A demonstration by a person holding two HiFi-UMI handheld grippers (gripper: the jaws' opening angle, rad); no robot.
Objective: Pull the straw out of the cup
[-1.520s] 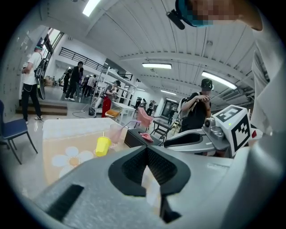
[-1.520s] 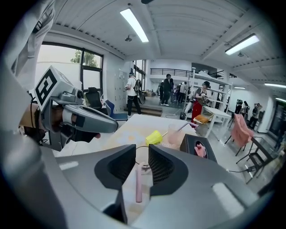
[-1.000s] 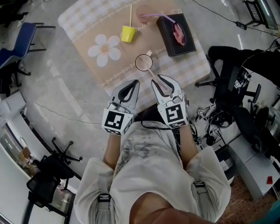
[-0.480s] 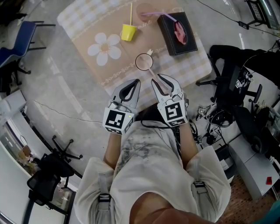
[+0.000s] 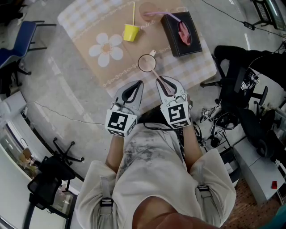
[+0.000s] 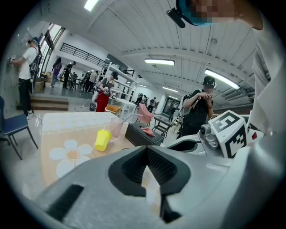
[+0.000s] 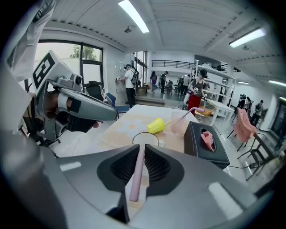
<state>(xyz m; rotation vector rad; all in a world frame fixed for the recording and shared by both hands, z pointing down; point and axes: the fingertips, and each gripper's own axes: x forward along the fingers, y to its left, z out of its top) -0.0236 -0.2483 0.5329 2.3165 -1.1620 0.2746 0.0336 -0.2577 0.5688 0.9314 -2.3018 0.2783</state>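
Observation:
A clear round cup (image 5: pixel 146 63) stands near the front edge of the table, also seen in the right gripper view (image 7: pixel 146 139). A pink straw (image 5: pixel 154 72) leans out of it toward me. My right gripper (image 5: pixel 161 80) has its jaws closing on the straw's free end. In the right gripper view the straw (image 7: pixel 136 172) runs along the narrow gap between the pads, which touch it on both sides. My left gripper (image 5: pixel 139 83) hangs beside it, short of the table edge, with its tips together and nothing held (image 6: pixel 146 148).
Farther back on the flower-print tablecloth (image 5: pixel 89 27) are a yellow cup (image 5: pixel 130 33) with a yellow straw, a pink tumbler (image 5: pixel 147 12) with a purple straw and a black tissue box (image 5: pixel 181 33). Black office chairs (image 5: pixel 237 85) stand at the right, a blue chair (image 5: pixel 18 40) at the left.
The right gripper's jaws have narrowed round the pink straw. The left gripper and the things on the table have not moved.

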